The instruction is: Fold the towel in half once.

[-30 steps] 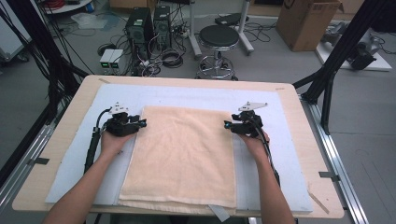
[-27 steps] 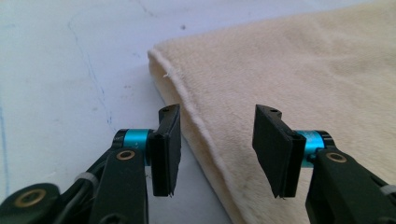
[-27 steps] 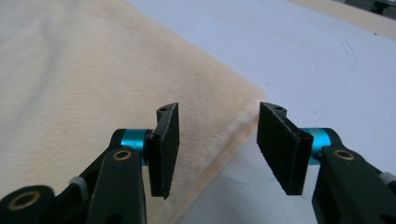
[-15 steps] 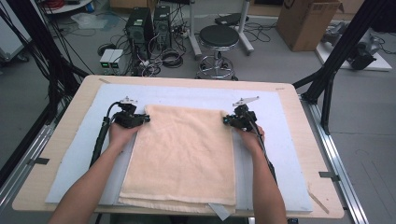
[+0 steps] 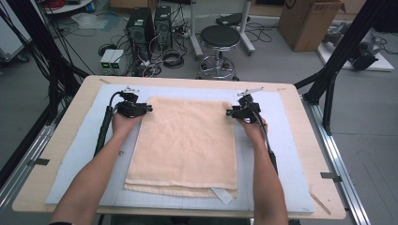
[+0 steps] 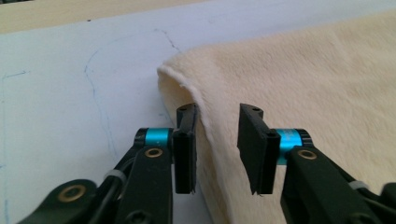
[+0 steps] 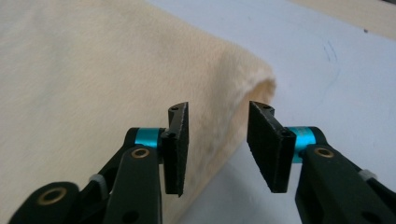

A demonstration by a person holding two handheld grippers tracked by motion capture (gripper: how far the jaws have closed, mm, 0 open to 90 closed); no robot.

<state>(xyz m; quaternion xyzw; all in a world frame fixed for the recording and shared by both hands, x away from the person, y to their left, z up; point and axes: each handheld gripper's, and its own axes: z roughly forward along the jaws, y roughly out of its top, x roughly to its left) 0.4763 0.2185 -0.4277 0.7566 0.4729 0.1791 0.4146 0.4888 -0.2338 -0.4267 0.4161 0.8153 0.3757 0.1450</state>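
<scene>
In the high view, a folded cream towel [image 5: 184,143] lies on a pale blue mat [image 5: 80,154] on the wooden surface [image 5: 305,154], with the left hand-held gripper [image 5: 146,109] at its far left corner and the right hand-held gripper [image 5: 229,113] at its far right corner. In the left gripper view, the left hand-held gripper [image 6: 218,149] has its 2 jaws parted astride the towel's [image 6: 303,79] raised edge, not closed on it. In the right gripper view, the right hand-held gripper [image 7: 219,147] is likewise parted around the towel's [image 7: 93,70] folded corner, gripping nothing.
</scene>
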